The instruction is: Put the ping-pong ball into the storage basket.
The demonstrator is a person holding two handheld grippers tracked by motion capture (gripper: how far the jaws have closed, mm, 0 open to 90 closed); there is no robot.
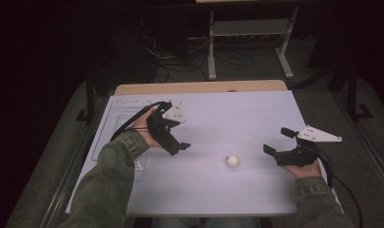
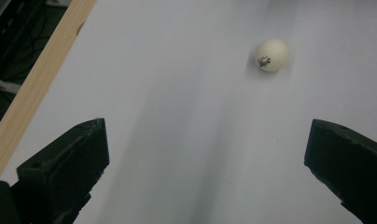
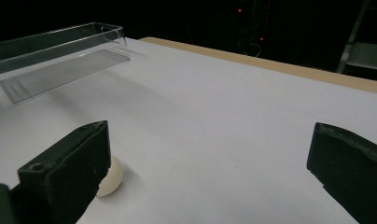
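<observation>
A white ping-pong ball [image 1: 232,160] lies on the white tabletop [image 1: 228,114], between the two grippers. My left gripper [image 1: 177,137] is held above the table, left of the ball, jaws wide open and empty. In the left gripper view the ball [image 2: 272,54], with a small printed mark, lies ahead and to the right of the open jaws. My right gripper [image 1: 278,141] sits low, right of the ball, open and pointing left. In the right gripper view the ball [image 3: 109,179] rests partly behind the left jaw, outside the gap.
A clear plastic tray [image 3: 60,60] stands on the table's far left side, its rim [image 1: 128,101] faint in the high view. A wooden strip [image 1: 199,87] borders the table's far edge. Beyond it are a dark floor, cables and a white metal stand [image 1: 249,28].
</observation>
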